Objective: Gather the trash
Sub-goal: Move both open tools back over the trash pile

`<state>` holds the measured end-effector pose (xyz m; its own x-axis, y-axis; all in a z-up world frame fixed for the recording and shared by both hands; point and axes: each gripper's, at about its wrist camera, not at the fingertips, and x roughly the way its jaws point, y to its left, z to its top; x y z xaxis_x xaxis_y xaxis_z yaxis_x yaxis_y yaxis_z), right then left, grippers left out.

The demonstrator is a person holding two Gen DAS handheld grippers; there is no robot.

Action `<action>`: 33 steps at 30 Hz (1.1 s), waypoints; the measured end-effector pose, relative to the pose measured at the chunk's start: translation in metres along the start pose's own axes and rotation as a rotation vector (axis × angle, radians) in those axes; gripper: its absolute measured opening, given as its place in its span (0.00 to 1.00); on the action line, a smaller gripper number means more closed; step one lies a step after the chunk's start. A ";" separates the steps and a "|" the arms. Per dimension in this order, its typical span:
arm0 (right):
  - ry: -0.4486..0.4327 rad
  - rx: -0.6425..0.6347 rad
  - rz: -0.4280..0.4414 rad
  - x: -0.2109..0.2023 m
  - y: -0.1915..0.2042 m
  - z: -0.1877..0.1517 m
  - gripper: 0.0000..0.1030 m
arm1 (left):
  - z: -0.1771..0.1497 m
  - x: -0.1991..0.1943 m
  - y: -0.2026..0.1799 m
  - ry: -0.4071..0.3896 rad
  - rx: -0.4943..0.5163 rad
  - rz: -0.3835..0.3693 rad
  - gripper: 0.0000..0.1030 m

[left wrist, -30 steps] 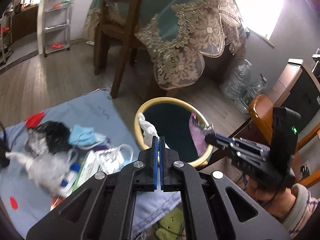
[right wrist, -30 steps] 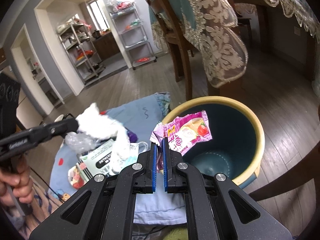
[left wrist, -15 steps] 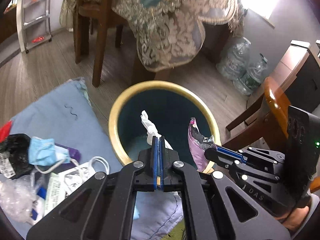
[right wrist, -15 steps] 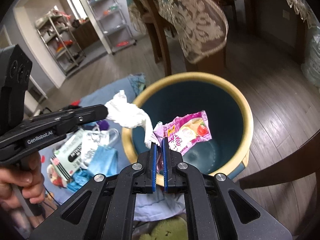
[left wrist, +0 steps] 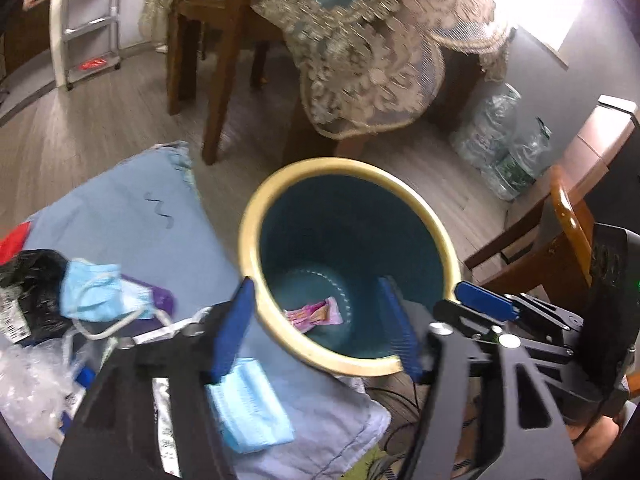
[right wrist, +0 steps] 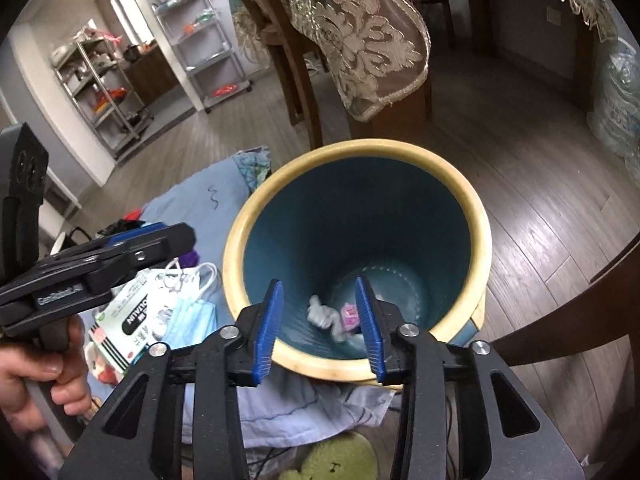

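- Left wrist view: the left gripper (left wrist: 320, 330) is hanging over the near rim of the round teal bin with a cream rim (left wrist: 420, 204), its fingers spread wide and holding nothing.
- A pink snack wrapper (left wrist: 316, 314) is lying on the bin's floor, so a drop appears done; more trash is waiting.
- The next move is calling for a swing left to the pale blue cloth on the floor (left wrist: 132, 208), where a light blue face mask (left wrist: 94, 290), a black plastic bag (left wrist: 34, 284) and crinkled clear plastic (left wrist: 28, 384) are lying.
- Right wrist view: the right gripper (right wrist: 320, 330) is also gaping empty over the bin, with a crumpled white tissue (right wrist: 326, 316) lying beside the wrapper inside.
- A wooden chair leg (right wrist: 552, 328) is standing near right, and a lace tablecloth (right wrist: 360, 36) is hanging beyond the bin; neither is blocking the pile.
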<state>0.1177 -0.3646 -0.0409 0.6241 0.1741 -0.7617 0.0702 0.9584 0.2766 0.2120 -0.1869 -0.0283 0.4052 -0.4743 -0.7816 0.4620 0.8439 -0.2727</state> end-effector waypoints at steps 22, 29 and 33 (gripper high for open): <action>-0.046 -0.110 0.045 -0.006 0.044 0.001 0.56 | -0.038 -0.077 0.082 -0.102 -0.060 0.199 0.78; -0.028 -0.161 0.065 -0.001 0.064 -0.004 0.56 | -0.043 -0.069 0.103 -0.061 -0.058 0.240 0.72; -0.003 -0.208 0.082 0.004 0.078 -0.011 0.56 | -0.037 -0.052 0.101 -0.027 -0.005 0.265 0.68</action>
<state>0.1172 -0.2872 -0.0283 0.6236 0.2533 -0.7396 -0.1432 0.9671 0.2104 0.2088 -0.0681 -0.0360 0.5324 -0.2431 -0.8108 0.3331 0.9407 -0.0633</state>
